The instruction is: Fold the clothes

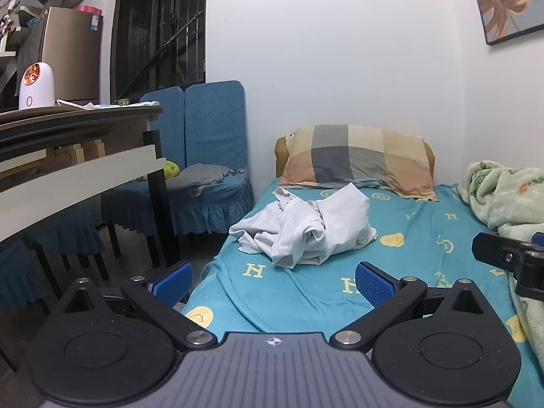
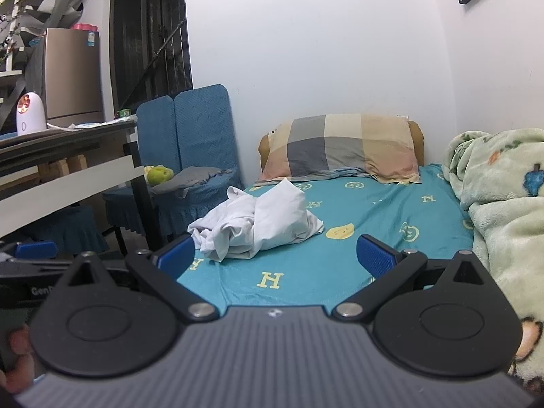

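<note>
A crumpled white garment (image 1: 306, 227) (image 2: 258, 226) lies in a heap on the teal bed sheet (image 1: 408, 238) (image 2: 374, 210), near the bed's left side and short of the pillow. My left gripper (image 1: 273, 282) stands open above the foot of the bed, nothing between its blue pads, the heap a little way ahead of it. My right gripper (image 2: 275, 255) is open too and empty, with the garment ahead and slightly left. Part of the right gripper's black body (image 1: 510, 258) shows at the right edge of the left wrist view.
A plaid pillow (image 1: 360, 159) (image 2: 343, 148) rests at the head against the white wall. A green fleece blanket (image 1: 503, 197) (image 2: 503, 210) is bunched along the bed's right side. Left of the bed stand a blue covered chair (image 1: 210, 156) (image 2: 197, 156) and a table (image 1: 78, 170) (image 2: 68, 173).
</note>
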